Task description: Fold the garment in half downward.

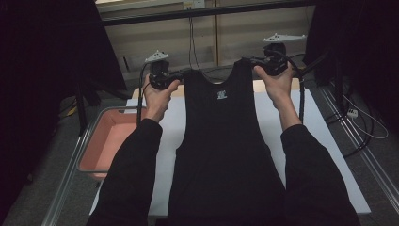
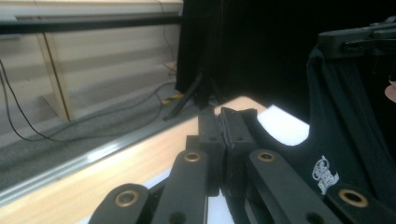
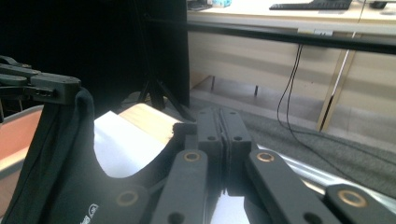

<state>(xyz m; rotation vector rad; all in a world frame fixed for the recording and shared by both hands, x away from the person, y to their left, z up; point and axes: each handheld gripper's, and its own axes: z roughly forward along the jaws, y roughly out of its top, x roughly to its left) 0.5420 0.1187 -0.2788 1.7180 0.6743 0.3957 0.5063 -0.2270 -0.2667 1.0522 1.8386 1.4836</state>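
Note:
A black sleeveless top [image 1: 223, 141] with a small white print at the chest hangs stretched between both grippers above the table. My left gripper [image 1: 181, 74] is shut on its left shoulder strap, and my right gripper [image 1: 248, 60] is shut on the right strap. In the left gripper view the jaws [image 2: 224, 126] pinch black fabric, with the top [image 2: 345, 140] and its print running off to the right. In the right gripper view the jaws [image 3: 219, 123] clamp the strap, and the top [image 3: 60, 177] drapes to the left. The hem falls toward the table's near edge.
A white sheet [image 1: 310, 132] covers the table, with a wooden edge at the back. A pink tray [image 1: 101, 143] in a metal frame sits at the left. Cables [image 1: 362, 127] lie on the floor at the right, and a dark stand is behind.

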